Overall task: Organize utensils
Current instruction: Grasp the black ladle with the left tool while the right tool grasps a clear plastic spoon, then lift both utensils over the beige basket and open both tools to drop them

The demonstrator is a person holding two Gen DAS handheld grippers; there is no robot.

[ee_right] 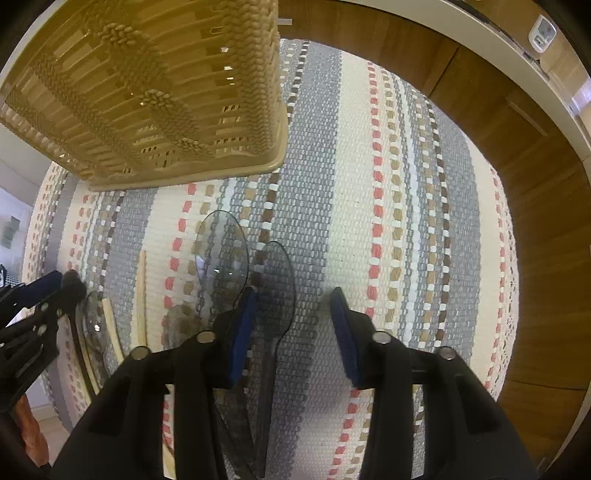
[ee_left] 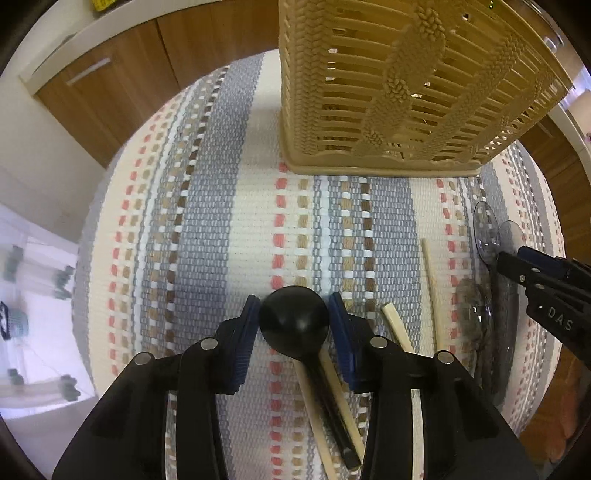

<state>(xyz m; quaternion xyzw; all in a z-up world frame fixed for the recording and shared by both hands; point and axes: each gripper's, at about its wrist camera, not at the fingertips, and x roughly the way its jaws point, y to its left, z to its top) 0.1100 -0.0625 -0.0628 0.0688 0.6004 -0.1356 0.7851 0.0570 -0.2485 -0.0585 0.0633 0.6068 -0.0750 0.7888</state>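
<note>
While both tongs stand partly open, a striped woven mat covers the table before wooden cabinets.

Below me lay a woven cloth striped in grey and cream, with dashed rows of pink, tan and brown. Beyond its far edge stood wooden cabinet fronts in a warm brown, each with a slim pale bar handle, under a light countertop. To my left the floor was pale and washed out with bright light. A small white device sat on the counter at my right.
</note>
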